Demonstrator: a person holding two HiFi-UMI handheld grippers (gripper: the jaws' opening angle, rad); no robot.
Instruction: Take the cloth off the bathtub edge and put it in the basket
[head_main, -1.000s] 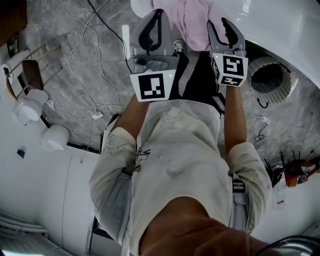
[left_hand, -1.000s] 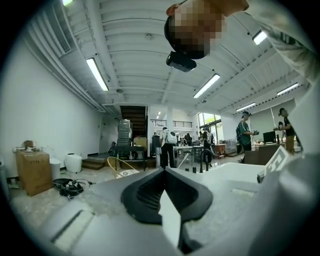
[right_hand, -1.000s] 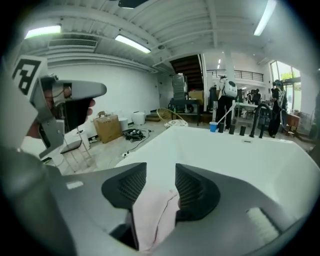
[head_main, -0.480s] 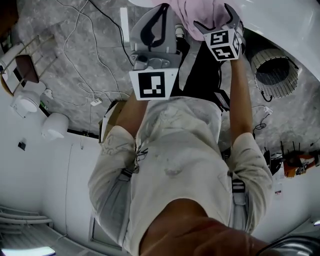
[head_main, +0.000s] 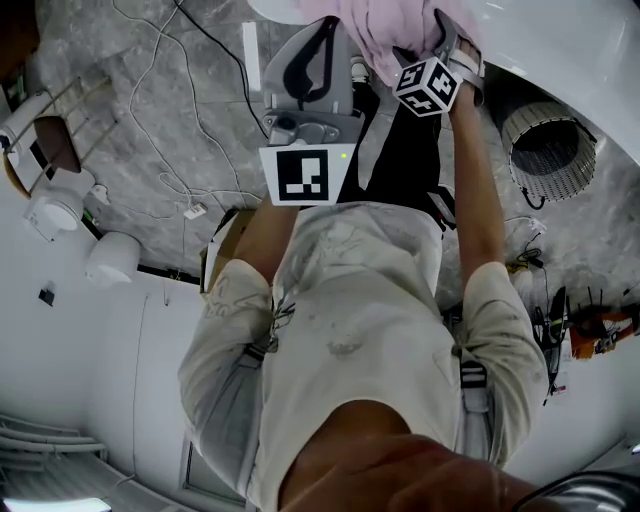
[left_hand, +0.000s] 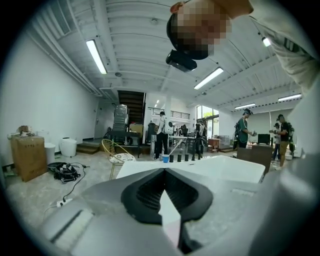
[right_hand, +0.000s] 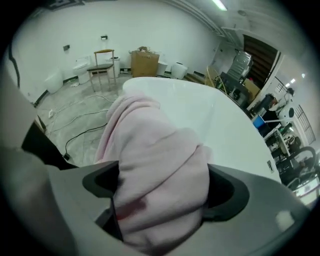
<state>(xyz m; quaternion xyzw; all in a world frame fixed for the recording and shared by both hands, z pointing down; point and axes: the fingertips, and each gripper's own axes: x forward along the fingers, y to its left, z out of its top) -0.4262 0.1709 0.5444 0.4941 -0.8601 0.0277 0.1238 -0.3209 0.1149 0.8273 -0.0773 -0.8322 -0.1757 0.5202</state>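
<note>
A pink cloth (head_main: 385, 30) lies bunched over the rim of the white bathtub (head_main: 560, 50) at the top of the head view. My right gripper (head_main: 445, 45) points steeply down onto it. In the right gripper view the cloth (right_hand: 155, 165) fills the gap between the jaws of the right gripper (right_hand: 162, 187), which have just opened wide and eased in slightly. The left gripper (head_main: 325, 25) hangs beside the cloth, shut and empty, its tips (left_hand: 164, 170) meeting. A woven basket (head_main: 548, 150) stands on the floor to the right, beside the tub.
Cables (head_main: 170, 130) trail over the grey stone floor at left. A chair (head_main: 50, 140) and white fixtures (head_main: 55, 210) stand at the far left. My own body fills the lower middle. People and furniture (left_hand: 160, 135) stand far beyond the tub (left_hand: 210, 167).
The right gripper has dropped and rolled over onto the pink cloth, and its jaws have opened wide around it. The left gripper sank a little and stayed shut.
</note>
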